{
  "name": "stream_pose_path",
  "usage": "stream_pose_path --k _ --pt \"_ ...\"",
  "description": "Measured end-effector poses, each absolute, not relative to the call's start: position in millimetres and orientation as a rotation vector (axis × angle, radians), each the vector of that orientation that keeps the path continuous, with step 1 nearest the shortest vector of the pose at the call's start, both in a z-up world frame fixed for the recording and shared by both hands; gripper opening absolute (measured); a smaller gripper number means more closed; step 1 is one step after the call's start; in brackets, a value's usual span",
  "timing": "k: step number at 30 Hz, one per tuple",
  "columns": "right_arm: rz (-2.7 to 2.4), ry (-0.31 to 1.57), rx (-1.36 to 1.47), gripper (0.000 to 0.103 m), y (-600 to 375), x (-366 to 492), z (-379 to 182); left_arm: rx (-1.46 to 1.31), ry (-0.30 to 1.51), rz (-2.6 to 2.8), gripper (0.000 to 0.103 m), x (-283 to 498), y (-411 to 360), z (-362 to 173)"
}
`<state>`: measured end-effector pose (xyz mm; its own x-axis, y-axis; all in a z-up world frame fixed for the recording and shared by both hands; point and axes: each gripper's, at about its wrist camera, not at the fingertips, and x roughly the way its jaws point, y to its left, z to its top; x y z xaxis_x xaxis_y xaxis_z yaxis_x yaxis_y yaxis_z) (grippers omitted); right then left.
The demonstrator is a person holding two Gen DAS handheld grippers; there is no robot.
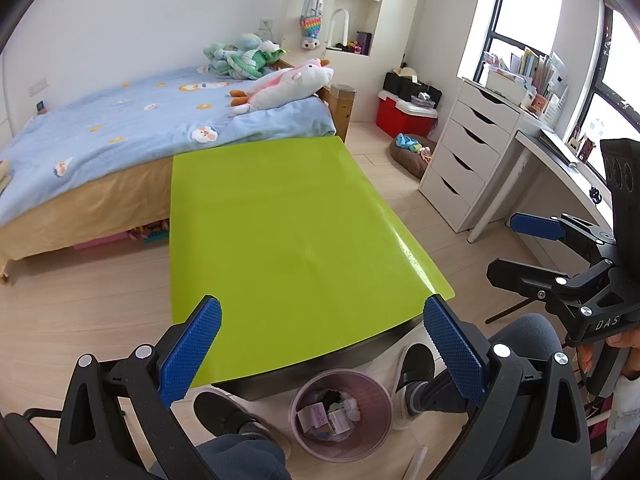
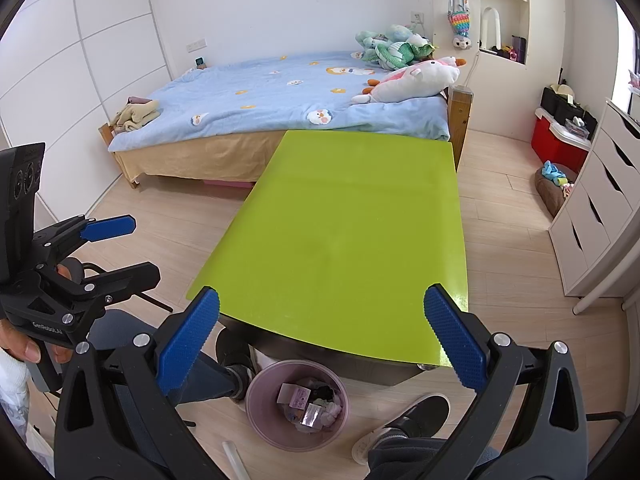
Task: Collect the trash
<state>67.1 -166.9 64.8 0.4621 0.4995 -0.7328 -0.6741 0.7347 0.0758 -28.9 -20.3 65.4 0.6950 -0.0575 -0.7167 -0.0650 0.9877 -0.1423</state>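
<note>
A translucent pink waste bin (image 1: 340, 451) (image 2: 288, 439) stands on the floor under the near edge of the green table (image 1: 288, 232) (image 2: 352, 232). Crumpled wrappers and paper scraps (image 1: 318, 416) (image 2: 300, 396) lie inside it. My left gripper (image 1: 320, 344) hangs above the table's near edge, open, with nothing between its blue pads; in the right wrist view it shows at the far left (image 2: 140, 248). My right gripper (image 2: 320, 336) is open and holds nothing. It hovers over the same edge and shows at the right of the left wrist view (image 1: 506, 246).
The person's dark shoes (image 1: 224, 408) (image 1: 416, 368) rest on either side of the bin. A pale tube (image 2: 234, 456) lies on the floor near it. A bed (image 1: 120, 128) stands behind the table, and white drawers (image 1: 468, 152) and a desk to the right.
</note>
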Motion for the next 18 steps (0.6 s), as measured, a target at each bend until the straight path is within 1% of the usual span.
stream_pose_path --k 18 --pt "0.728 0.815 -0.238 0.100 -167.9 67.6 64.9 -0.159 0.807 0.000 0.097 -29.4 -21.5 61.4"
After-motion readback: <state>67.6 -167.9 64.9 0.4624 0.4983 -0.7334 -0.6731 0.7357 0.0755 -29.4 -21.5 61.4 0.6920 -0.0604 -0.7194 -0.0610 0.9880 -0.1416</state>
